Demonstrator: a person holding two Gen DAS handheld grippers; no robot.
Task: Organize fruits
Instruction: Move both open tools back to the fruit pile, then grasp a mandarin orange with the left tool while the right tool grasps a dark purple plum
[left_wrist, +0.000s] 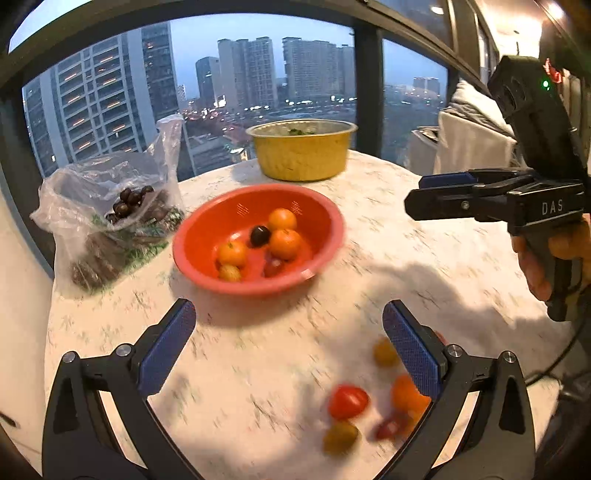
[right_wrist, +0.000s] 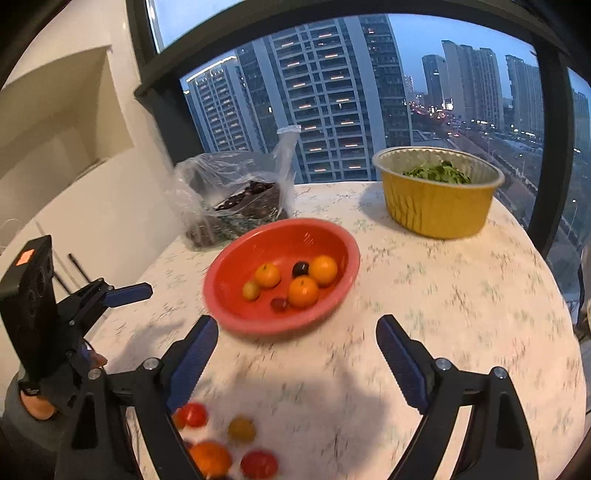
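A red bowl (left_wrist: 258, 240) (right_wrist: 280, 273) sits mid-table and holds three oranges, a dark plum (left_wrist: 260, 235), a small yellow tomato and a small red one. Loose fruit lies on the marble table near me: a red tomato (left_wrist: 348, 401), an orange (left_wrist: 406, 393), yellow tomatoes (left_wrist: 340, 437) and a small red one; they also show in the right wrist view (right_wrist: 210, 458). My left gripper (left_wrist: 288, 350) is open and empty above the table, left of the loose fruit. My right gripper (right_wrist: 295, 365) is open and empty; it shows in the left wrist view (left_wrist: 439, 195).
A gold foil bowl with greens (left_wrist: 301, 149) (right_wrist: 437, 190) stands at the back by the window. A clear plastic bag of dark fruit (left_wrist: 118, 214) (right_wrist: 236, 199) lies at the left back. The round marble table (left_wrist: 406, 258) ends close to the window and wall.
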